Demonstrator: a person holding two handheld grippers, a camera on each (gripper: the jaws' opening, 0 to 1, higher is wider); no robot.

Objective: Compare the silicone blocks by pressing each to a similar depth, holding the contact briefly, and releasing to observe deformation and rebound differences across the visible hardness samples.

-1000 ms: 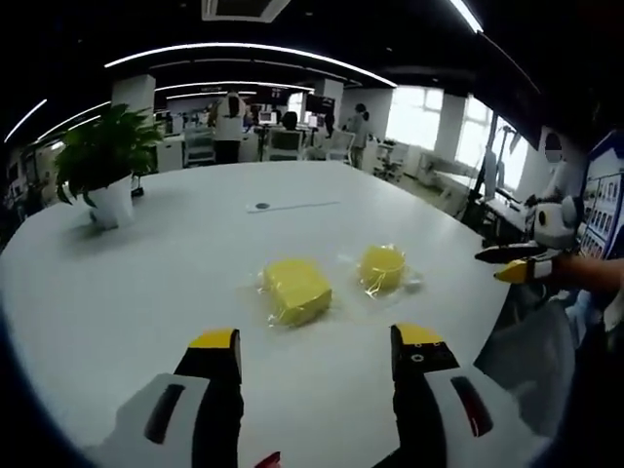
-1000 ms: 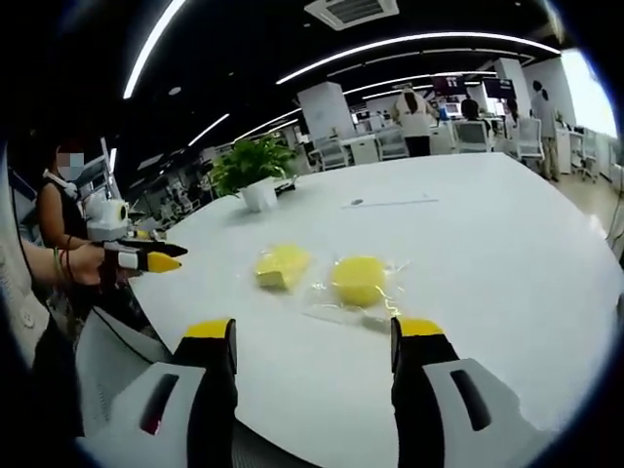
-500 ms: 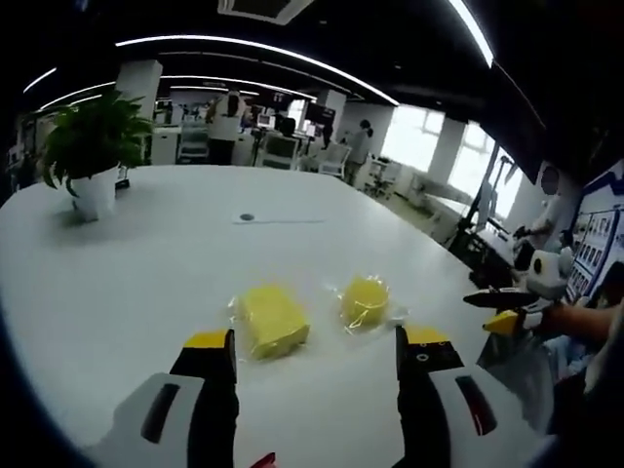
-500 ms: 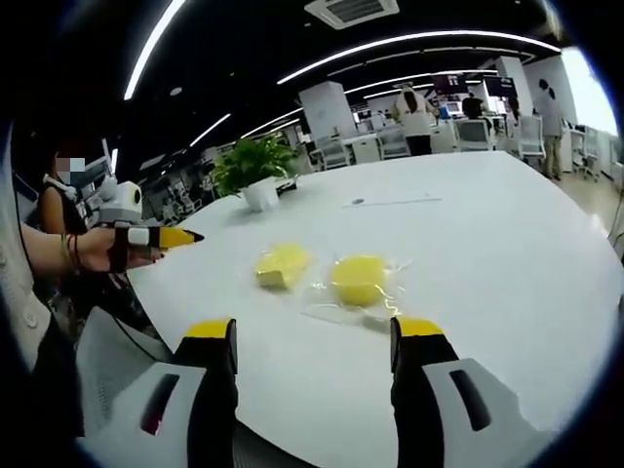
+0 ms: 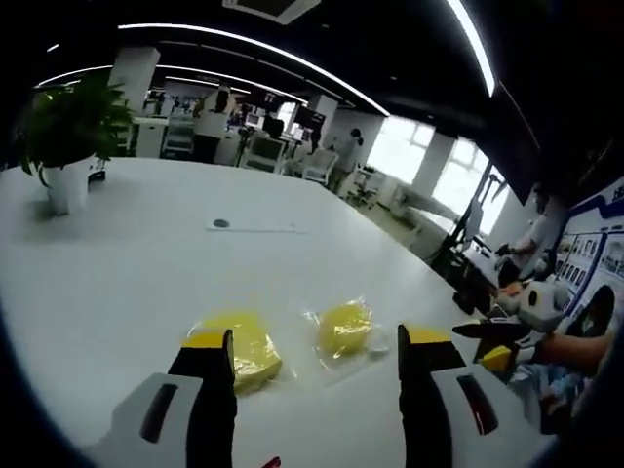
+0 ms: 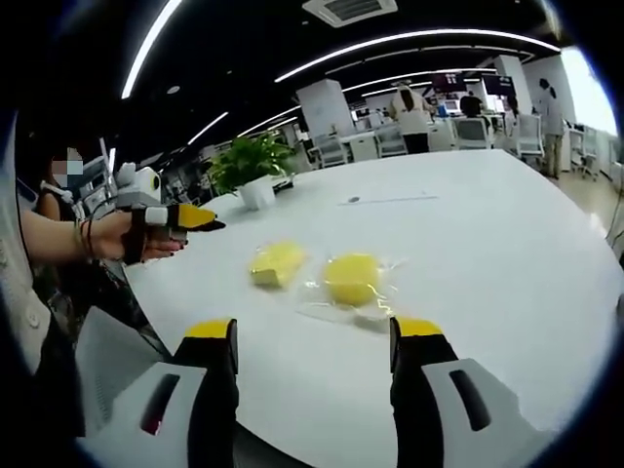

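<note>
In the left gripper view the left gripper [image 5: 317, 341] hangs low over the near edge of the white table [image 5: 117, 253], its two yellow-tipped jaws spread wide with nothing between them. The square silicone block [image 5: 239, 343] in its clear wrapper lies flat just past the left jaw, whose tip overlaps its near corner; its long side runs away and to the right across the table. The round silicone block [image 5: 343, 327], also wrapped, sits in the gap between the jaws, a little farther out, close beside the square one but apart from it. A second ago both blocks sat well clear ahead of the jaws; now the gripper has come forward and down over them, and the square one has slipped partly behind the left jaw.

In the right gripper view the right gripper [image 6: 312, 336] is likewise released, jaws wide, empty, held back at the table's edge much as before. Ahead of it the round block [image 6: 351, 278] lies just inside the right jaw's line and the square block [image 6: 276, 263] to its left, both still in their places. The left gripper [image 6: 190, 216], in a person's hand [image 6: 141, 237], has risen and moved in toward the table.

Farther off stands a potted plant [image 5: 63, 136]
</note>
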